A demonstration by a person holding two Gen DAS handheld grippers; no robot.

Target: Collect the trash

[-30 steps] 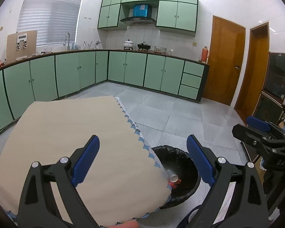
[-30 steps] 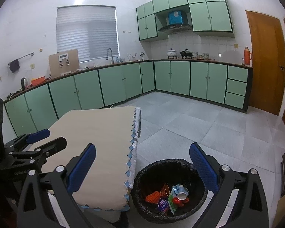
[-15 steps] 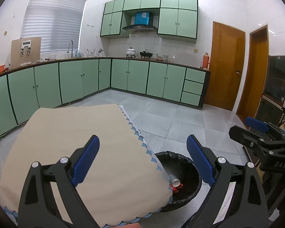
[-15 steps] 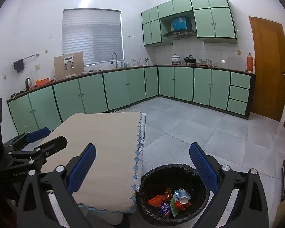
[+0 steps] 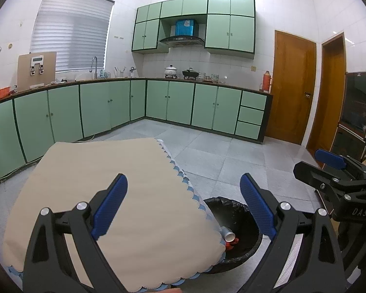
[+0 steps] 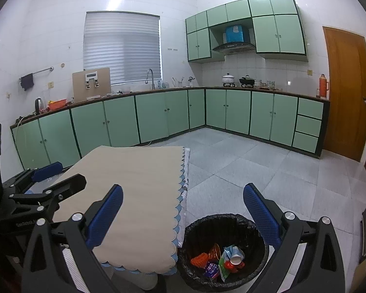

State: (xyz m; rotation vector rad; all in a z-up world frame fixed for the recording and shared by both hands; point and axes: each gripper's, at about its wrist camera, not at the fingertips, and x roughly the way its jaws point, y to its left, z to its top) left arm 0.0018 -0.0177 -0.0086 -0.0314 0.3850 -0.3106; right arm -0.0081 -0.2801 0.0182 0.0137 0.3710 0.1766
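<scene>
Kitchen, grey tiled floor (image 6: 244,166); green base cabinets (image 5: 105,107) run along two walls under a dark counter, with matching wall cabinets (image 6: 278,34) either side of a range hood (image 5: 181,40). Window with closed blinds (image 5: 70,31) above the sink tap (image 6: 150,78). Two brown wooden doors (image 5: 294,88) on the right wall in the left wrist view. Table (image 5: 105,183) in the foreground, covered by a beige cloth with a blue scalloped edge; its top shows bare cloth only. Black bin (image 6: 222,251) lined with a black bag stands on the floor just beside the table's right edge, partly under the cloth overhang in the left wrist view. Trash lies inside the bin: white paper cup (image 6: 236,257) tilted on its side, green-and-white wrapper (image 6: 225,262), orange ridged piece (image 6: 198,260), small purple packet (image 6: 212,269), red item (image 6: 230,266) touching the cup. Left gripper (image 5: 183,205): blue pads spread wide apart, nothing between them, held above the table's near right corner. Right gripper (image 6: 183,216): jaws likewise wide apart and empty, held above the bin and the table edge. Each gripper appears at the side of the other's view. On the counter: pot (image 6: 228,78), black wok (image 6: 247,81), red thermos (image 6: 322,89), orange basin (image 6: 57,103).
</scene>
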